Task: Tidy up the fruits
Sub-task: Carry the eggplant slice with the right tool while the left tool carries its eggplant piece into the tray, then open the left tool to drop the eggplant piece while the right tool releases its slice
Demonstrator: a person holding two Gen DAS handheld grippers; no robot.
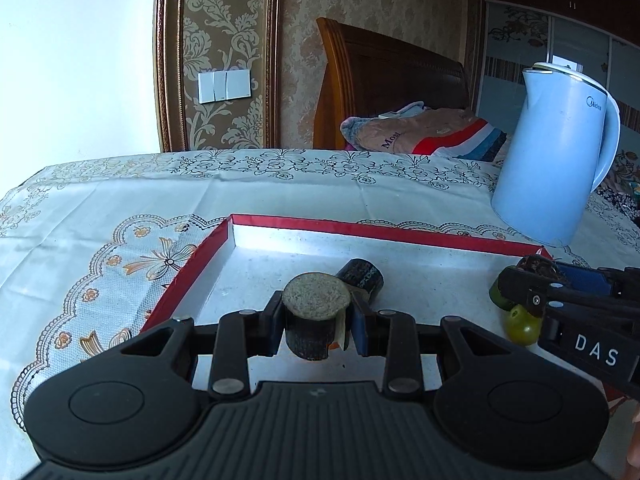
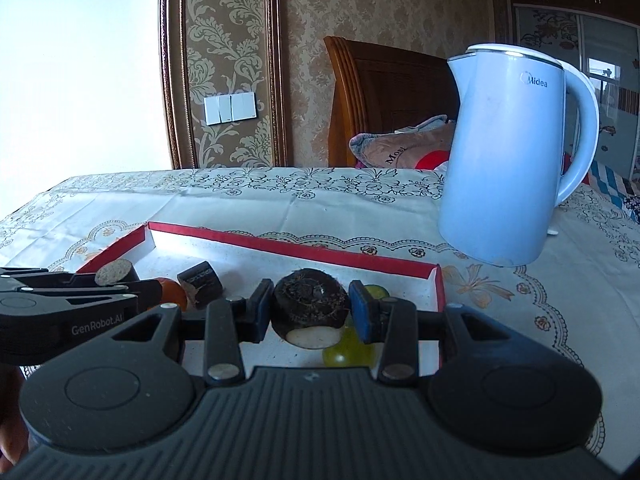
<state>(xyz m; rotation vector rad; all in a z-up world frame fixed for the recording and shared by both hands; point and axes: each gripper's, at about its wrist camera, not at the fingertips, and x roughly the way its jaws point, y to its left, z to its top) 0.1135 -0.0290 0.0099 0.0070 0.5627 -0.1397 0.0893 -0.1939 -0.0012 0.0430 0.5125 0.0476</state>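
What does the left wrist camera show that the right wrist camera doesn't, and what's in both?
Only the left wrist view shows the right gripper from the side, shut on a dark round piece, and the striped blanket unobstructed.

Only the right wrist view shows that piece's white cut face, the orange fruit and the left gripper's side.

Both show the red tray, blue kettle, sugarcane pieces, green fruits and tablecloth.
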